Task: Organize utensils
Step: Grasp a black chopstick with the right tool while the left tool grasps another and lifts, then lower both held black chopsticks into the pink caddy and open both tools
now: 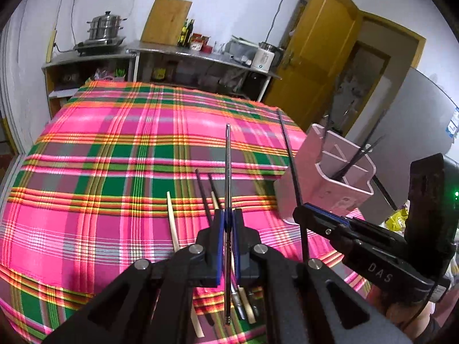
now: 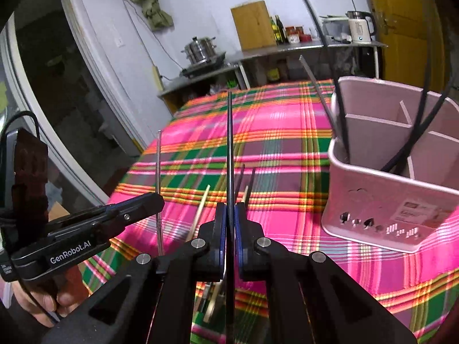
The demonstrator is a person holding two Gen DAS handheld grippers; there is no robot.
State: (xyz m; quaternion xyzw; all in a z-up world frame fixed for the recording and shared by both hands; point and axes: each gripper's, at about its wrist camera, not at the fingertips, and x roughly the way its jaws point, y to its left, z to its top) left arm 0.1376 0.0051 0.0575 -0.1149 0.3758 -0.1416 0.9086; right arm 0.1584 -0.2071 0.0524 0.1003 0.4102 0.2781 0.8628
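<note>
Left claw [image 1: 228, 223] clamped on a thin steel chopstick [image 1: 227, 154], right claw [image 2: 229, 215] on a slim black chopstick [image 2: 229, 143], both above the plaid-covered worktop [image 1: 114, 157]; pink divided plastic holder [image 2: 387, 200] near its right edge.

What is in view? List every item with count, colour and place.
tablecloth: one, pink and green plaid, over the table
utensil holder: one, pink, divided, on the cloth's right side
stored chopsticks: several, mostly black, standing in the holder
pale loose chopsticks: at least two, on the cloth
black loose chopsticks: at least two, on the cloth
steamer pot: one, steel, on the back counter
kettle: one, white, on the back counter
silver chopstick: one, in the left hand-held gripper
black chopstick: one, in the right hand-held gripper
left hand-held gripper: black, shut
right hand-held gripper: black, shut
</note>
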